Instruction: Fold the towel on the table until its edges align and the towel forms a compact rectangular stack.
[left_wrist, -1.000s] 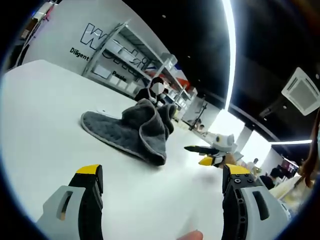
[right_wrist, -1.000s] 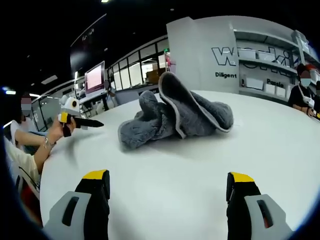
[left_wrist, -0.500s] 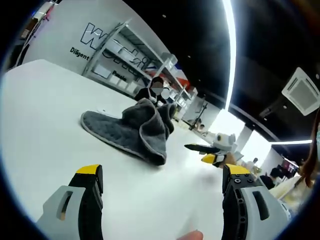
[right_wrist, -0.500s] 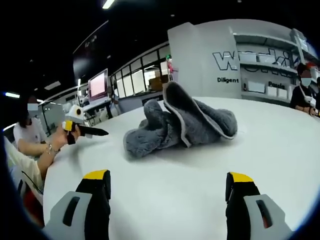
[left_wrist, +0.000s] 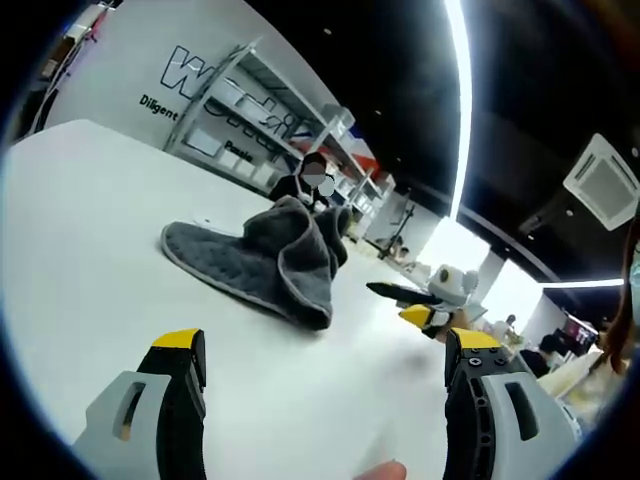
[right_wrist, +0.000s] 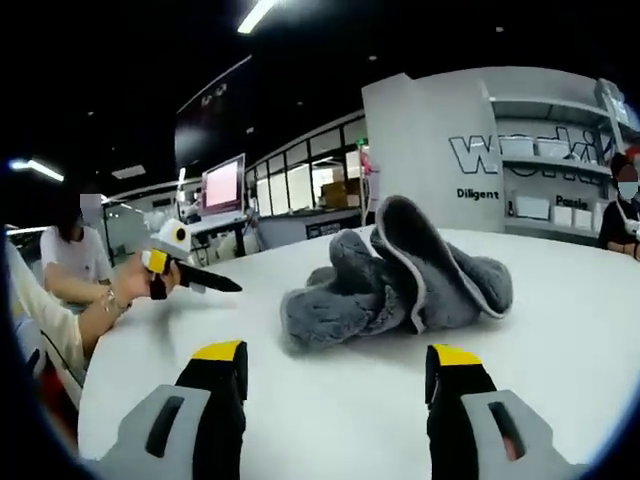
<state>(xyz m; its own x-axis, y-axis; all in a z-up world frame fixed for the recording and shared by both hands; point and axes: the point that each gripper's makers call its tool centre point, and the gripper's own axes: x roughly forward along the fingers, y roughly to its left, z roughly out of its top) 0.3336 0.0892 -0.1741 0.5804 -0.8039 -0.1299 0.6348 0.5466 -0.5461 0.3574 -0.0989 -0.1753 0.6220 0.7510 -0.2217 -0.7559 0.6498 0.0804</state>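
A crumpled grey towel (left_wrist: 262, 259) with a pale hem lies bunched on the white table (left_wrist: 70, 230); in the right gripper view the towel (right_wrist: 400, 280) sits just beyond the jaws. My left gripper (left_wrist: 325, 352) is open, low over the table and short of the towel, with nothing between its yellow-tipped jaws. My right gripper (right_wrist: 335, 362) is open too, close in front of the towel's near edge and not touching it. The right gripper (left_wrist: 420, 300) also enters the left gripper view from the right; the left gripper (right_wrist: 180, 268), held by a hand, enters the right gripper view from the left.
The white table (right_wrist: 560, 340) spreads around the towel. A seated person (left_wrist: 305, 185) is behind the table's far side, with shelving (left_wrist: 250, 110) and a lettered wall behind. Another seated person (right_wrist: 70, 260) is at the left in the right gripper view.
The right gripper's view has moved closer to the towel and swung, so the towel sits lower and more central; its jaws stand a little narrower. The left gripper's view has barely shifted.
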